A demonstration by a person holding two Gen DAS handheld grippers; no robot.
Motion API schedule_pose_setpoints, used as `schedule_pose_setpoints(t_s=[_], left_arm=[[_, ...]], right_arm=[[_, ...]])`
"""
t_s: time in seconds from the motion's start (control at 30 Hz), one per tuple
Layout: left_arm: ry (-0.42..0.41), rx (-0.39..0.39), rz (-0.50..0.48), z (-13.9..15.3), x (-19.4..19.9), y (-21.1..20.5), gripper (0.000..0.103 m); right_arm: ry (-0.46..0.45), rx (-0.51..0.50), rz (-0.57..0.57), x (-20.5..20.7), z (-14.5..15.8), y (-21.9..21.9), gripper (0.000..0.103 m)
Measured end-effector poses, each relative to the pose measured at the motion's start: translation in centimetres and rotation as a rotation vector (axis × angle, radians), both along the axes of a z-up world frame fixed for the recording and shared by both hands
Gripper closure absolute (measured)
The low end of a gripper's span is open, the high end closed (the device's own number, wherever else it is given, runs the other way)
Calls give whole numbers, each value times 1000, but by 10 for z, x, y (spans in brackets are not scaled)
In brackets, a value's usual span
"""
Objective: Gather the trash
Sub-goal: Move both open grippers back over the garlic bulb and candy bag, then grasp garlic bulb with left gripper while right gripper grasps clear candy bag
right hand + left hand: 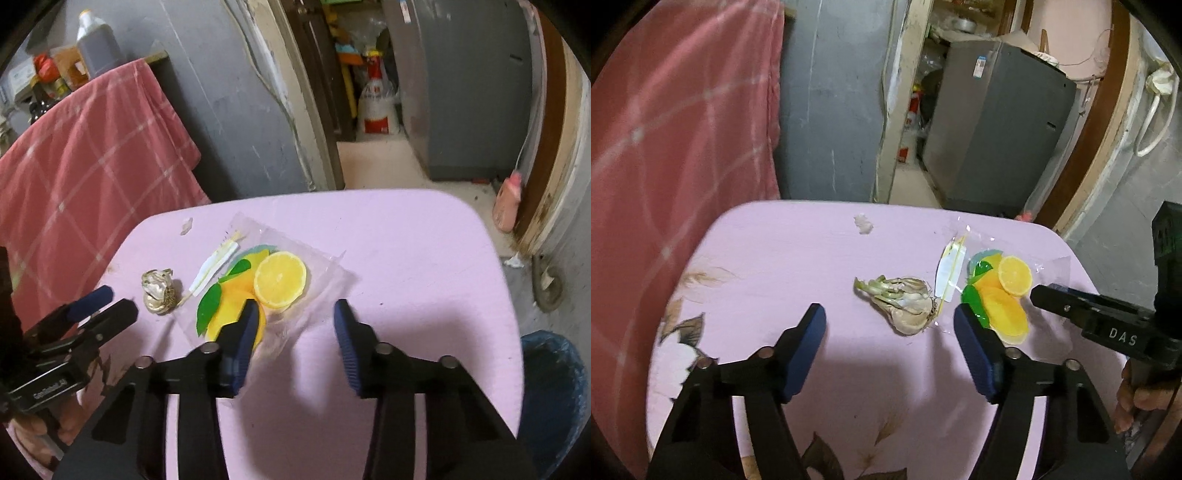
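1. Two grippers hover above a pink tabletop (783, 258); left gripper (890, 325) fingers spread.
2. Right gripper (293, 314) fingers spread over the lemon-print wrapper (280, 277).
3. Garlic scrap (905, 302) lies at 9 o'clock of the wrapper.

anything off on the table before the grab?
Just litter on the pink table: a dried vegetable scrap, a clear lemon-print wrapper beside it, and a small white crumb near the far edge. Nothing spilled.

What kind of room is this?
Probably a small home kitchen or dining corner: a grey fridge by the doorway, a big bottle of dark sauce on a shelf, and a pink table with food scraps.
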State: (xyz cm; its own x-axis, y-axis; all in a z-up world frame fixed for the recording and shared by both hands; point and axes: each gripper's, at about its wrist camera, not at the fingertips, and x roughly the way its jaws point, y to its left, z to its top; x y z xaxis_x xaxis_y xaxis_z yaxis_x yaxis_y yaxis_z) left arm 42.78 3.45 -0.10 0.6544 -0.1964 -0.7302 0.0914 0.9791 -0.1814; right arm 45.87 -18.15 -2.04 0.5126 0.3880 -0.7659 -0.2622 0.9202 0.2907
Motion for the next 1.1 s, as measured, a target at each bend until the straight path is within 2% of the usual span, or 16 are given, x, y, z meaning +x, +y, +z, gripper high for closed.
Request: schedule_pose_setpoints(t_s=[0.17,0.2,0.33,0.47,0.57,0.7,1.03,1.07,1.1], left_arm=[[10,-34,14,1,11,5,44],[12,-37,11,2,13,5,48],[47,-47,-11,-2,22,2,68],[55,-69,-22,-3,22,2,76],[57,-65,-27,-2,21,0,77],[42,-77,-21,0,20,0,84],[14,-74,0,2,9,-2,90],[13,-80,3,2,9,-1,92],[12,-90,9,2,8,0,103]], right_arm=[[18,10,1,4,-3,1,89],[22,8,2,5,-4,2,93],[4,-10,-1,3,-2,3,97],[-40,-73,-10,0,3,5,98],[-61,-110,-15,-3,6,2,99],[-68,-115,-32,-9,8,-10,99],[-73,-110,-67,-30,8,-31,99],[-74,-106,-70,-32,8,-32,99],[-78,-106,-73,-35,8,-34,99]])
